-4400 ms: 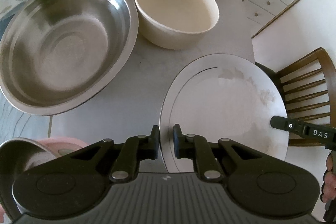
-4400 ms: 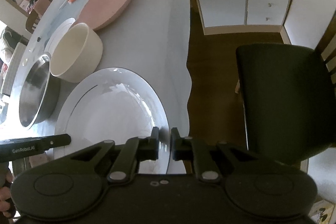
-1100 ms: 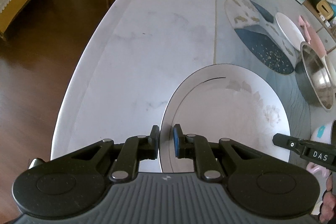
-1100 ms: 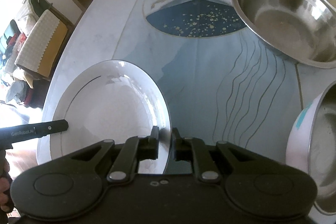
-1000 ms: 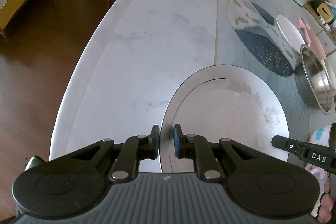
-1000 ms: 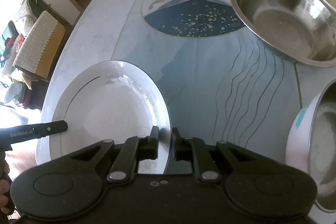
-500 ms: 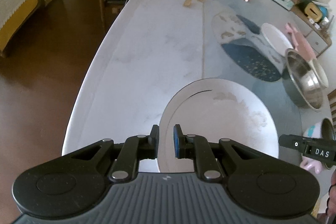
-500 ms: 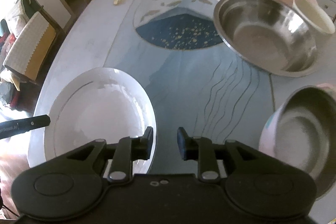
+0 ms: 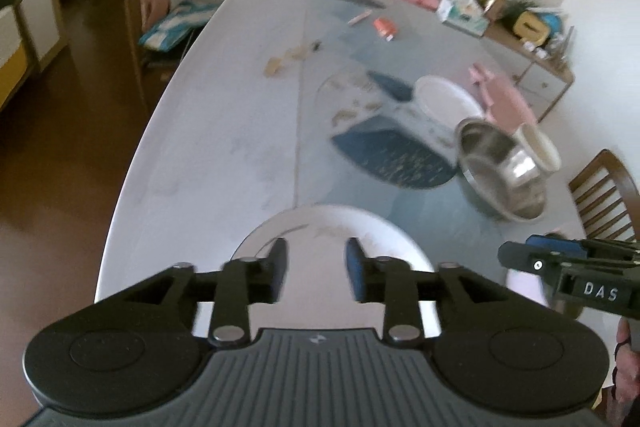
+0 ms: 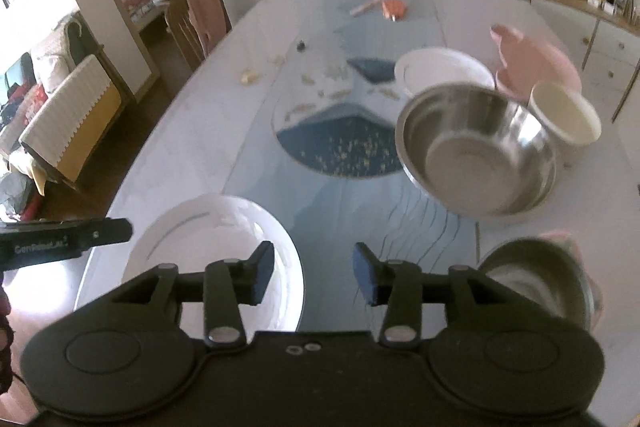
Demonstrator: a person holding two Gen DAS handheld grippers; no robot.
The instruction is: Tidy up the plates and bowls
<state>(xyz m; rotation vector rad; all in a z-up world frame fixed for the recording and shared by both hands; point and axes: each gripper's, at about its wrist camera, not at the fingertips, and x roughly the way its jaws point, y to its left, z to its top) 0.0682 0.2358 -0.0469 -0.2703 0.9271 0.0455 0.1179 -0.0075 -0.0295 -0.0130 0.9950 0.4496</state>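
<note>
Both tongs, clamped on the large white plate's [image 10: 216,247] rim half a second earlier, now stand parted and lifted clear: left tongs [image 9: 316,267], right tongs [image 10: 314,277]. Plate lies flat near the surface's [image 9: 224,147] edge, apparently starting a plate station apart from the steel bowl [image 10: 476,155].

plate [image 10: 212,231] near table [image 10: 192,147] edge — steel bowl [image 10: 476,155] beyond | cup [image 10: 566,115] right

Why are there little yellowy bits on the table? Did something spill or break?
Nothing looks broken or tipped. Small pale bits lie scattered on the table beyond the big white plate, too blurry to identify. The steel bowl and cream bowl sit upright.
</note>
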